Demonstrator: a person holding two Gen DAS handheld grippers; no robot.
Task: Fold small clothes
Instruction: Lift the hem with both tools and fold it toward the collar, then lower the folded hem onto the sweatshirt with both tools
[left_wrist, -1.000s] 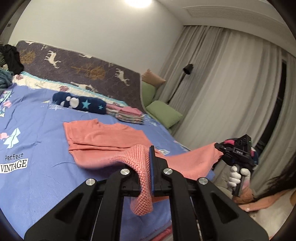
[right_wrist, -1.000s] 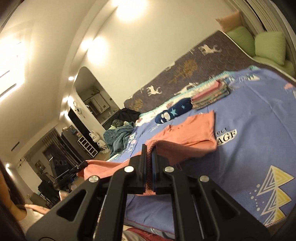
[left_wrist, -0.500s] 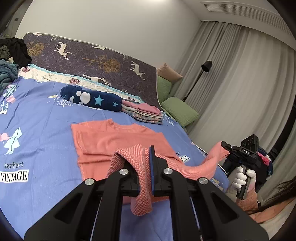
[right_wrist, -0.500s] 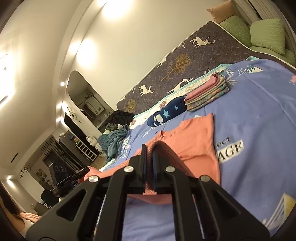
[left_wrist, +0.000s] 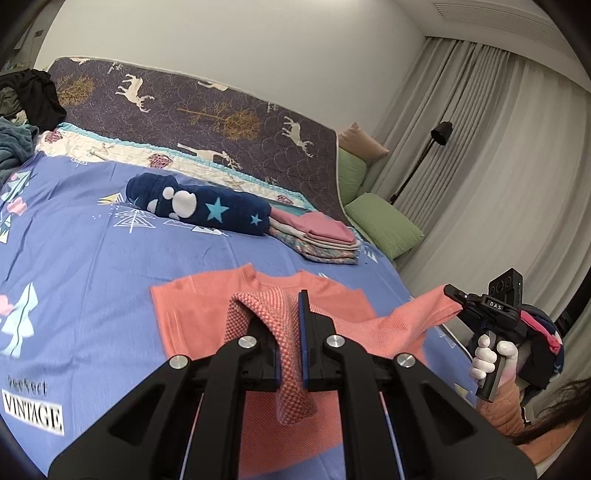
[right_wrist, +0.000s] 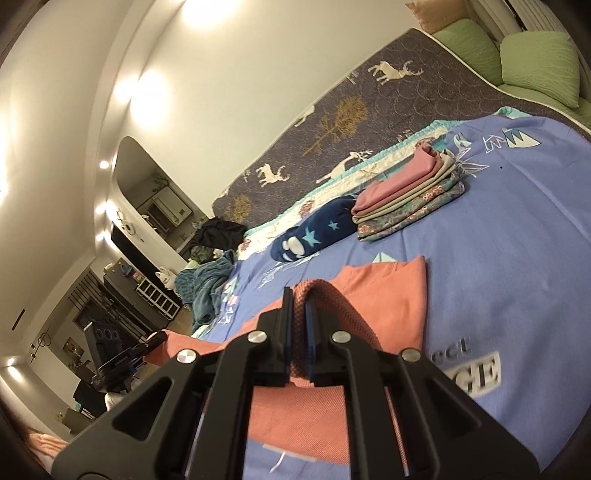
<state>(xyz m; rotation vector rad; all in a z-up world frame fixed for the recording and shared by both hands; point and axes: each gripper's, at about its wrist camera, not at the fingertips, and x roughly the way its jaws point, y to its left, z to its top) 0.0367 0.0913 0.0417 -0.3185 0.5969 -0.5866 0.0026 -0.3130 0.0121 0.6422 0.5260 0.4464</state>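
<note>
Our left gripper (left_wrist: 291, 354) and right gripper (right_wrist: 299, 339) each pinch the coral shirt's (left_wrist: 207, 314) hem mid-fold; next we lay it level over the collar

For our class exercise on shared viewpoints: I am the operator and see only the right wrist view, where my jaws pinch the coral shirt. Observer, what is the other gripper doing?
Observer: The left gripper is shut on a bunched fold of the coral shirt.
Operator: Can you see my own gripper from outside?
Observer: Yes. The right gripper pinches the shirt's far corner off the bed's edge, held by a white-gloved hand.
Operator: Anything behind my hand?
Observer: A black floor lamp stands before grey curtains.
</note>
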